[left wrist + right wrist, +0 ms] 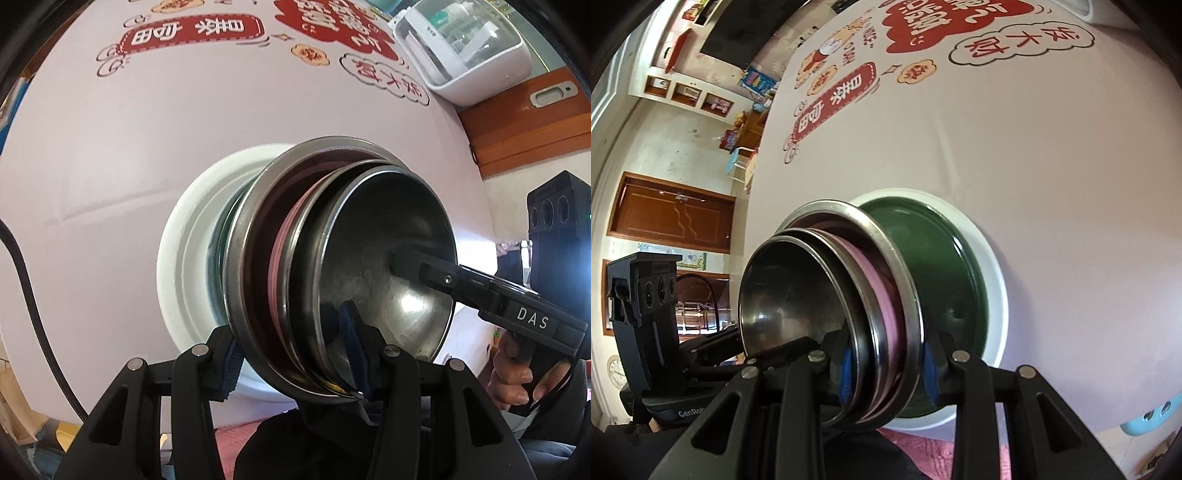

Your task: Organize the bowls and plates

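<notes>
Grippers clamp a nested stack of bowls point(332, 266) from both sides: left gripper point(291, 354) at six o'clock, right gripper point(886, 365) on the opposite rims; beyond, at twelve, the printed tablecloth point(147, 147).

- Left gripper point(291, 354): jaws clamp the near rim of the bowl stack; one blue pad point(351, 332) lies inside the top bowl, the other outside the largest bowl.
- Stack: steel bowl point(384, 258) on top, pink bowl point(284, 251) under it, wide steel bowl point(243, 258) below.
- White plate point(173, 258) beneath the stack, on the tablecloth point(147, 147).
- Right gripper point(402, 264): one finger inside the top bowl; hand point(513, 376) on its handle.
- White appliance point(461, 48) upper right.
</notes>
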`<action>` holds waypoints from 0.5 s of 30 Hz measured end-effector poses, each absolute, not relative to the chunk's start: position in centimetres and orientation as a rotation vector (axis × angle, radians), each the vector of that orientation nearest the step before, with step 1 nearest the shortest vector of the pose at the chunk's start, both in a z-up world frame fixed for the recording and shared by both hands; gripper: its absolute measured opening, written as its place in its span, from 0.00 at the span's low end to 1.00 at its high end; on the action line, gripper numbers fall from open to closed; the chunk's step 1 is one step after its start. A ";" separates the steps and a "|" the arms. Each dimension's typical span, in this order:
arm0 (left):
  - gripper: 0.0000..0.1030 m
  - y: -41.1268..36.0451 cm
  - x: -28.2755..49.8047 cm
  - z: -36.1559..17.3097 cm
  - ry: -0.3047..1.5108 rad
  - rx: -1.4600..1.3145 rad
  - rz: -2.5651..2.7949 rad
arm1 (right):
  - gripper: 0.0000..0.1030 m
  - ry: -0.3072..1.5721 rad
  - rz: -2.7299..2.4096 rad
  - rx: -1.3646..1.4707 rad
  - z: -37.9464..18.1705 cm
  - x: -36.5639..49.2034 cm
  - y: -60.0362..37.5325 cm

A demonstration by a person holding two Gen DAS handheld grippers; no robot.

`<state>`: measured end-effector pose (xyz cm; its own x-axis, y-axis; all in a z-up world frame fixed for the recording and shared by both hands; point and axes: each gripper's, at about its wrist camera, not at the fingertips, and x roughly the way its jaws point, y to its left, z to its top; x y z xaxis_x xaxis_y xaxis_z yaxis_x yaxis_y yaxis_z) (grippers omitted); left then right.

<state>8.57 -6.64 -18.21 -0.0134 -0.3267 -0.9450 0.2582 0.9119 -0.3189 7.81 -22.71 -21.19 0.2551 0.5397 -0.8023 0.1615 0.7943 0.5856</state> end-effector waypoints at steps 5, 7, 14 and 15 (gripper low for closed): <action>0.45 -6.3 8.8 -18.8 1.531 -0.029 -0.507 | 0.30 1.300 0.226 0.661 -21.4 7.2 -22.1; 0.45 -6.3 9.0 -19.0 1.535 -0.017 -0.523 | 0.31 1.293 0.202 0.671 -21.5 6.9 -21.9; 0.46 -7.0 9.6 -19.6 1.547 0.034 -0.569 | 0.32 1.234 0.108 0.705 -21.1 5.7 -22.2; 0.46 -6.9 9.7 -19.7 1.548 0.035 -0.578 | 0.32 1.221 0.094 0.707 -21.0 5.5 -22.2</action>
